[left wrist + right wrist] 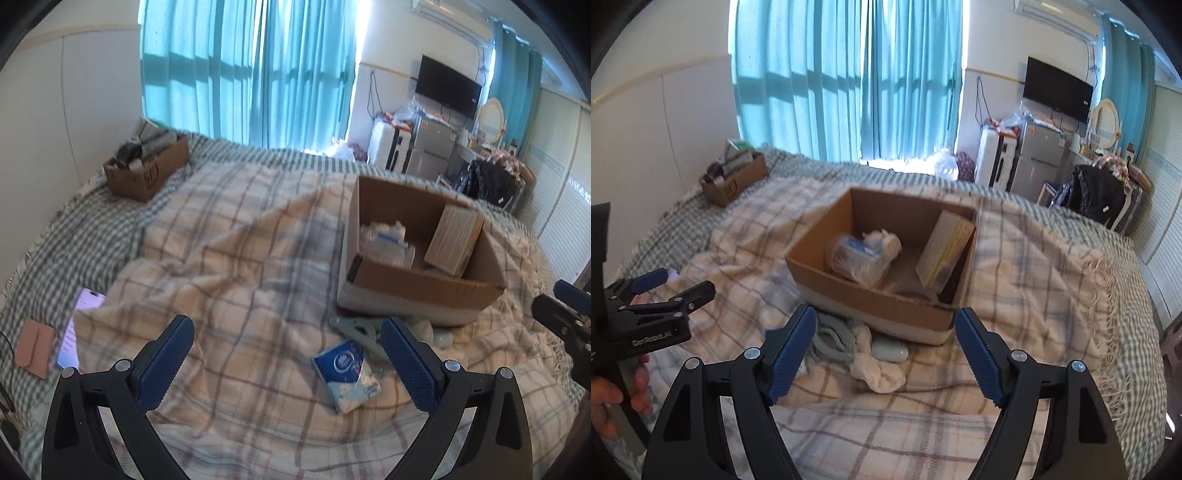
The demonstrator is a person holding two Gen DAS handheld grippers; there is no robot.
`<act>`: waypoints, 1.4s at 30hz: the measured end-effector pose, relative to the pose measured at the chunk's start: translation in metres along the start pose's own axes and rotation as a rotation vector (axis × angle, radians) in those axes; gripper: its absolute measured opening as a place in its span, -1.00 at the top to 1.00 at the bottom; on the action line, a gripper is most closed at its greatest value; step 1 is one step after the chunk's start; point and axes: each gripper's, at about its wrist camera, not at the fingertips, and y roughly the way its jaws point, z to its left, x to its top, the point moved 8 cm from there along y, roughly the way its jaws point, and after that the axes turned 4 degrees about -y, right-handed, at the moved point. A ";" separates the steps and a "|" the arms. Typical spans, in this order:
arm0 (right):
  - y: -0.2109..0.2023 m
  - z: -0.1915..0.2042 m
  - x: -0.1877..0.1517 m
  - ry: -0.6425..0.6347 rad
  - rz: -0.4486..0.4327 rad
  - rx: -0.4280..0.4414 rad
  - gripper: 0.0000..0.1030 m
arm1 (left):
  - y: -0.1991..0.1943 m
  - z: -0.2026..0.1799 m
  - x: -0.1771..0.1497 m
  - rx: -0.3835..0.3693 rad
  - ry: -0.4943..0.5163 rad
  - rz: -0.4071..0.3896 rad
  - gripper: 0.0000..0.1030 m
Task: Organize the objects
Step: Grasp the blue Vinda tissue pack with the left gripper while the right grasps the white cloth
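I hold my left gripper [288,354] with jaws spread wide and empty; the blue tissue pack [347,374] lies on the plaid blanket [229,258] between them. My right gripper [886,350] also gapes empty, a white sock [877,371] between its jaws and the cardboard box [882,306] just beyond.
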 end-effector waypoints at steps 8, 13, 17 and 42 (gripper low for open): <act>0.070 -0.008 -0.043 0.013 0.160 0.023 -0.51 | 0.056 -0.022 -0.042 0.004 -0.011 0.129 -1.00; 0.098 -0.018 -0.067 0.081 0.261 0.042 -0.51 | 0.086 -0.031 -0.075 0.038 0.026 0.215 -1.00; 0.113 -0.011 -0.076 0.058 0.319 0.063 -0.51 | 0.100 -0.045 -0.092 -0.001 0.076 0.284 -1.00; 0.133 0.003 -0.095 0.030 0.437 0.147 0.66 | 0.080 -0.061 -0.114 -0.078 0.091 0.349 -0.30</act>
